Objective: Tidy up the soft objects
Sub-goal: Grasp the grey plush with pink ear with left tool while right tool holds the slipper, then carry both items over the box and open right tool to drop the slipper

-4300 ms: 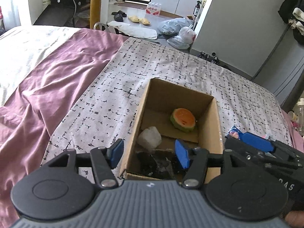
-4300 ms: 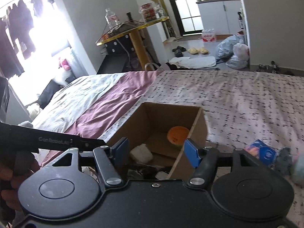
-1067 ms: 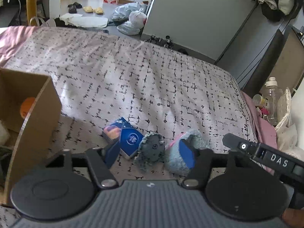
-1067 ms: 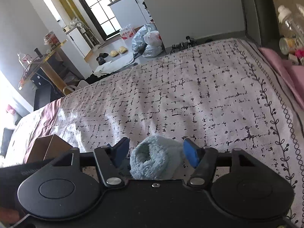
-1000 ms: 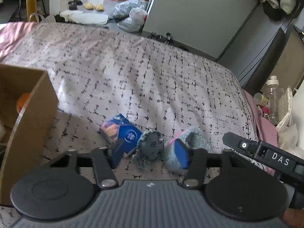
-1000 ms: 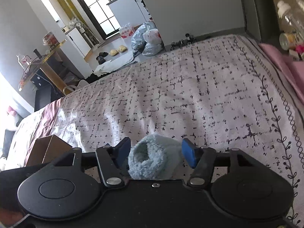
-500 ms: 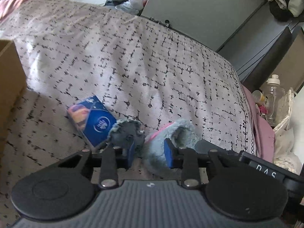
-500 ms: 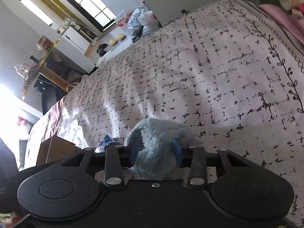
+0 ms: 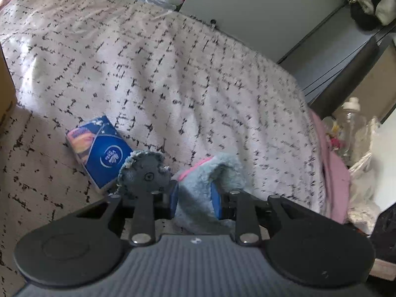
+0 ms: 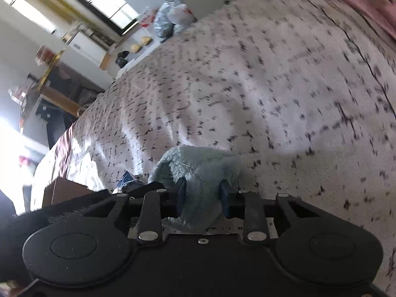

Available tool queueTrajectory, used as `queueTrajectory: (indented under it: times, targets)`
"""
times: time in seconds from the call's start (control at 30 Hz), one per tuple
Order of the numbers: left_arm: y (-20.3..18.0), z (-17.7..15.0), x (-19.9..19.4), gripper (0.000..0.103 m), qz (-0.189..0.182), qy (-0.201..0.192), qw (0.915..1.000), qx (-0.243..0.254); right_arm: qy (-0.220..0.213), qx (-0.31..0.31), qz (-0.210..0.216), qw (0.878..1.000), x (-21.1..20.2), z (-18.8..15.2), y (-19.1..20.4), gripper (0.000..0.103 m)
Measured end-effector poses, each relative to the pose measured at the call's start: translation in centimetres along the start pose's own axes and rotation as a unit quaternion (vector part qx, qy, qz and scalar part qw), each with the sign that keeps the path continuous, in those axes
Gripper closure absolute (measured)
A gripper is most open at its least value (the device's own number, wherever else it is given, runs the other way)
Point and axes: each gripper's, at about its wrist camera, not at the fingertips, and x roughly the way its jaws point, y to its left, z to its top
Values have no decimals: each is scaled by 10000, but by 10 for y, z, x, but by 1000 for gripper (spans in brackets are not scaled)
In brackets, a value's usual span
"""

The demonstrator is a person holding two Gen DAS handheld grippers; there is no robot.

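A fluffy light-blue slipper with a pink rim (image 9: 198,195) lies on the patterned bedspread (image 9: 173,79). My left gripper (image 9: 194,201) is shut on one part of it. My right gripper (image 10: 201,194) is shut on the same slipper (image 10: 198,165) from the other side. A grey fuzzy soft object with a button eye (image 9: 146,170) lies just left of the slipper, touching my left gripper's left finger. A blue tissue pack (image 9: 99,148) lies beside it. The cardboard box (image 10: 61,190) shows at the left.
A corner of the box (image 9: 6,91) cuts the left edge of the left wrist view. A pink sheet, a bottle (image 9: 351,113) and a white bag lie past the bed's right edge. Bags and shoes sit on the far floor.
Both grippers left the box, moved right to the slipper, dropped onto it and closed from open to shut on it. The right view has tilted.
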Motion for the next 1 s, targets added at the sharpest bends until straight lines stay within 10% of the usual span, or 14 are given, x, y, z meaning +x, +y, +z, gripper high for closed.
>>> queueTrajectory:
  times: [1.0]
  targets:
    - [-10,-3,-87,85,-182,-602,9970,441,-792,-143,771,9938,-53,-23,30,79]
